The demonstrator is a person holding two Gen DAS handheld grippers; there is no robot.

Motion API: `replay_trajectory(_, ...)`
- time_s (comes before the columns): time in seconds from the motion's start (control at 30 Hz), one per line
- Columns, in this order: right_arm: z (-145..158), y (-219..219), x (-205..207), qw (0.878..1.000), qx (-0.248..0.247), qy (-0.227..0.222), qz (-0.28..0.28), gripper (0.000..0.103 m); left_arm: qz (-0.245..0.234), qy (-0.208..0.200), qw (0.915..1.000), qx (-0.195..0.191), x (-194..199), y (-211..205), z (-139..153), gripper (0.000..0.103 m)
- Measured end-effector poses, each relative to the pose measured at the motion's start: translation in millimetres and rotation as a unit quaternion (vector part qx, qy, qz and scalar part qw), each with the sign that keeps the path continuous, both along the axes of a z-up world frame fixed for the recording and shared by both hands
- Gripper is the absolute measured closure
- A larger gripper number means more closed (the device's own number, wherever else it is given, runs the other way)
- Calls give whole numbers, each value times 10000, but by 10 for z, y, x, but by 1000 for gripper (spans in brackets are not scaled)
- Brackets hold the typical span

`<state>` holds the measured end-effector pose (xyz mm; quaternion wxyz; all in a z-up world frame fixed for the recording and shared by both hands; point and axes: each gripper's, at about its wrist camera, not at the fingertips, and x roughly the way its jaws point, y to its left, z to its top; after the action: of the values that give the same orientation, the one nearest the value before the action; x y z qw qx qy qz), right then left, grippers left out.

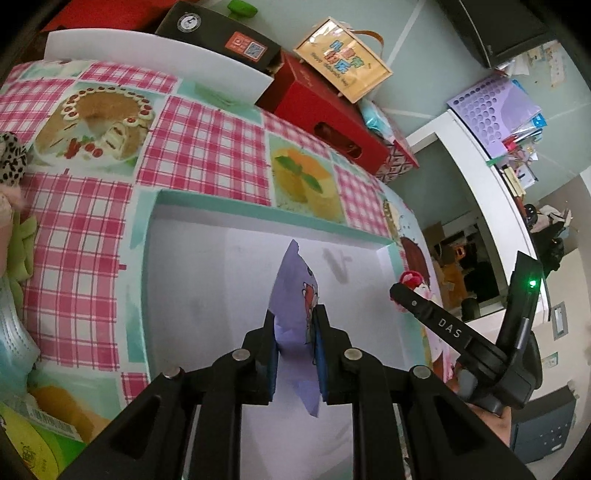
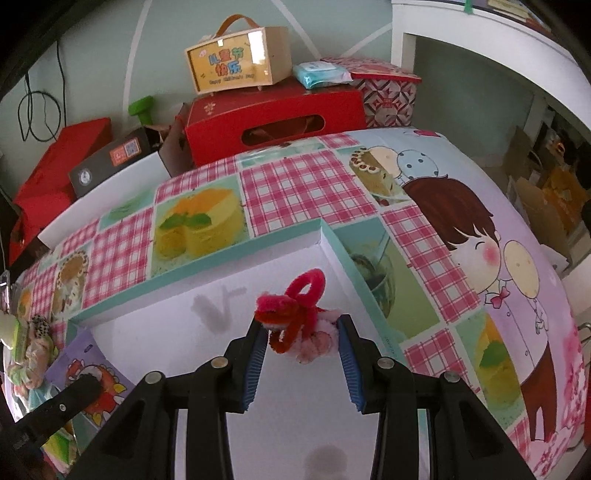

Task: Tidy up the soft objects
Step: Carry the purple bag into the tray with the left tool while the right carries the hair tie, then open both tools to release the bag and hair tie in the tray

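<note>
My left gripper (image 1: 293,314) is shut on a flat purple packet (image 1: 291,280) with a cartoon print, held on edge over the white box with a teal rim (image 1: 258,210). In the right wrist view that packet (image 2: 85,362) shows at lower left with a left finger (image 2: 62,402) on it. My right gripper (image 2: 303,325) is shut on a fuzzy red and pink pipe-cleaner ornament (image 2: 280,310), above the box's far right corner (image 2: 321,229). In the left wrist view, one of the right gripper's fingers (image 1: 428,312) and the ornament (image 1: 410,278) sit by the box's right wall.
The box rests on a pink-checked cake-print tablecloth (image 1: 207,147). Behind it stand a red carton (image 2: 273,118), a tan gift box with a handle (image 2: 236,62) and a black box (image 1: 221,33). Soft items, a leopard-print piece (image 1: 11,155) and green cloth (image 1: 22,251), lie at the left.
</note>
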<state>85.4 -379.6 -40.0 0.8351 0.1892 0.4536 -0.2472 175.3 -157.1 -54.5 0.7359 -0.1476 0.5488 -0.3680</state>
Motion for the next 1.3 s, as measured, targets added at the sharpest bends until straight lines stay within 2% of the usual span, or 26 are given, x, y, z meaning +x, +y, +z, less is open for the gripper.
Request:
replay_trajectory(0.2, -24, 55, 43, 9999, -53, 115, 90, 62, -53, -35, 9988, 491, 0, -34, -51, 72)
replay_trajectory(0.27, -27, 87, 65, 9998, -66, 145, 150, 62, -84, -128, 9974, 701, -23, -61, -38, 61)
replay_trajectory(0.4, -11, 159, 116, 9993, -135, 203, 275, 60, -116, -254, 9941, 1044, -56, -100, -45, 56)
replay_trajectory(0.47, 3, 203, 140, 9990, -155, 235, 345, 56, -121, -272, 9927, 1171, -67, -94, -36, 54)
replay_trajectory(0.53, 16, 248, 164, 9985, -211, 292, 407, 38, -98, -332, 9912, 1274, -66, -96, -15, 50)
replay_trajectory(0.57, 23, 268, 173, 9983, -244, 308, 439, 35, -70, -394, 9902, 1335, -72, -84, 12, 46)
replay_trajectory(0.67, 56, 336, 202, 9975, -339, 340, 528, 32, 6, -511, 9883, 1434, -76, -36, 84, 43)
replay_trajectory(0.73, 76, 379, 213, 9969, -394, 358, 583, 26, 72, -597, 9866, 1514, -82, 11, 130, 42)
replay_trajectory(0.9, 112, 425, 222, 9963, -463, 384, 610, 18, 151, -663, 9860, 1525, -93, 64, 185, 32)
replay_trajectory(0.97, 123, 403, 207, 9972, -390, 342, 542, 14, 164, -686, 9854, 1548, -107, 64, 204, 26)
replay_trajectory(1.03, 130, 355, 174, 9986, -223, 246, 408, 6, 152, -761, 9845, 1570, -131, 58, 230, 20)
replay_trajectory(1.1, 127, 312, 146, 9993, -50, 165, 317, 0, 156, -891, 9827, 1616, -153, 43, 258, 19)
replay_trajectory(1.17, 130, 273, 116, 9996, 69, 95, 244, 0, 147, -945, 9825, 1600, -165, 30, 277, 17)
replay_trajectory(1.23, 139, 262, 101, 9997, 58, 94, 201, 0, 155, -971, 9827, 1570, -171, 29, 292, 9)
replay_trajectory(1.3, 165, 262, 92, 9998, 21, 56, 195, 0, 201, -1068, 9819, 1549, -177, 40, 323, 9)
